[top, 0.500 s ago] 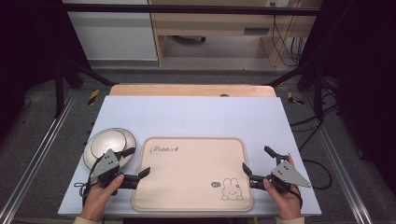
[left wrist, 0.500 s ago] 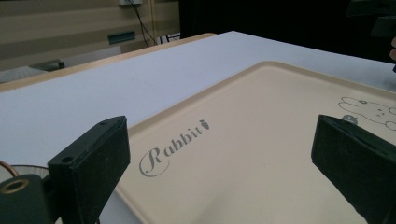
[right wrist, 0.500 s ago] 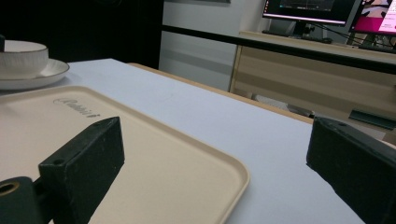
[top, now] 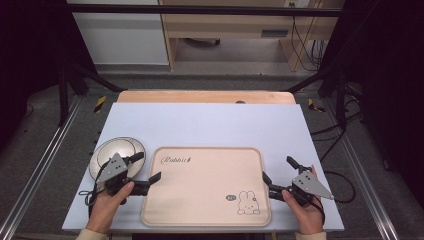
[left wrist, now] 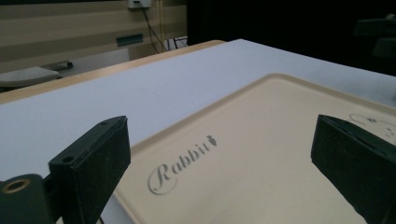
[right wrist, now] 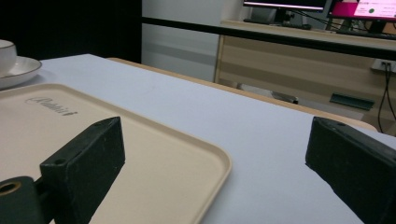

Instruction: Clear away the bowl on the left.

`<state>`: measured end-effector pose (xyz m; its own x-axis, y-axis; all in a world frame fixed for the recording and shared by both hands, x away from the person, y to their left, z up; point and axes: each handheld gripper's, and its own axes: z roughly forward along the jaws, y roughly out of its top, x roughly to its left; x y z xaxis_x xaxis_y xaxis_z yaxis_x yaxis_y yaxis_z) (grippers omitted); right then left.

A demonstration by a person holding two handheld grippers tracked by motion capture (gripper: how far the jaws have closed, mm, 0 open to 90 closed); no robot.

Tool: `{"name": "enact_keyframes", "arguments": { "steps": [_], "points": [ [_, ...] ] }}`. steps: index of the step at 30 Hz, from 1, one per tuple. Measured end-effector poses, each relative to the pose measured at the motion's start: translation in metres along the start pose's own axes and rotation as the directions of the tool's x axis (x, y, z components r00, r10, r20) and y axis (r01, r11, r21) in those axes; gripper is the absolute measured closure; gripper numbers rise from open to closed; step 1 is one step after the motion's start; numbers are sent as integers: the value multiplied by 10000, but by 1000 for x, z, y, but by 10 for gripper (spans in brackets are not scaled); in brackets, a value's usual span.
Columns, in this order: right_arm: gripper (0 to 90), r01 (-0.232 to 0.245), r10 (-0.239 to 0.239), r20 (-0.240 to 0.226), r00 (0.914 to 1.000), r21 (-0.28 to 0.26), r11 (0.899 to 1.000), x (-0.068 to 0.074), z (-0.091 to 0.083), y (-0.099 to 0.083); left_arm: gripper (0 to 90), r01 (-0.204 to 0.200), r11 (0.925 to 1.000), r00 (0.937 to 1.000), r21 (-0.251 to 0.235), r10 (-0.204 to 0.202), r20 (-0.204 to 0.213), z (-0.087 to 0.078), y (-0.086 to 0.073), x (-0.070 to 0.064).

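A beige tray (top: 205,170) printed with "Rabbit" and a small bunny lies flat at the table's front centre. My left gripper (top: 150,165) is open at the tray's left edge, one jaw over the rim and the other over the table beside it. In the left gripper view the gripper (left wrist: 219,140) has its jaws spread wide above the tray (left wrist: 280,135). My right gripper (top: 277,168) is open at the tray's right edge. In the right gripper view the gripper (right wrist: 215,154) straddles the tray's corner rim (right wrist: 223,164). Neither holds anything.
A white plate with a cup on it (top: 118,154) sits just left of the tray, behind my left hand, and shows far left as the plate (right wrist: 16,70). The pale table top (top: 210,125) is bare behind the tray; metal frame rails run along both sides.
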<state>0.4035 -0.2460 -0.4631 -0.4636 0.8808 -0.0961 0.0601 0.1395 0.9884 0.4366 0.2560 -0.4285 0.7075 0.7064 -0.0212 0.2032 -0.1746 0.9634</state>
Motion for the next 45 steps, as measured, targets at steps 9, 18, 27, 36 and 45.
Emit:
{"name": "enact_keyframes", "arguments": {
  "steps": [9,18,27,36,45],
  "points": [
    [55,-91,91,13,10000,-139,9999,1,0,3,72,-70,10000,9921,-4,69,-1251,8,43,34],
    [55,2,-2,164,9999,21,10000,0,2,1,72,-816,9904,9630,1117,1072,-2474,0,43,74],
    [54,37,-37,-9,10000,40,10000,-1,4,-1,70,-34,9912,9587,1321,408,-2816,-6,32,96],
    [53,103,-104,-201,9997,-38,9999,-1,7,0,69,833,9786,9242,1881,-53,-3818,-31,20,118],
    [53,253,-254,-353,9991,-40,9997,3,7,2,83,1639,9649,8971,2052,-593,-4378,-45,16,128]
  ]
}}
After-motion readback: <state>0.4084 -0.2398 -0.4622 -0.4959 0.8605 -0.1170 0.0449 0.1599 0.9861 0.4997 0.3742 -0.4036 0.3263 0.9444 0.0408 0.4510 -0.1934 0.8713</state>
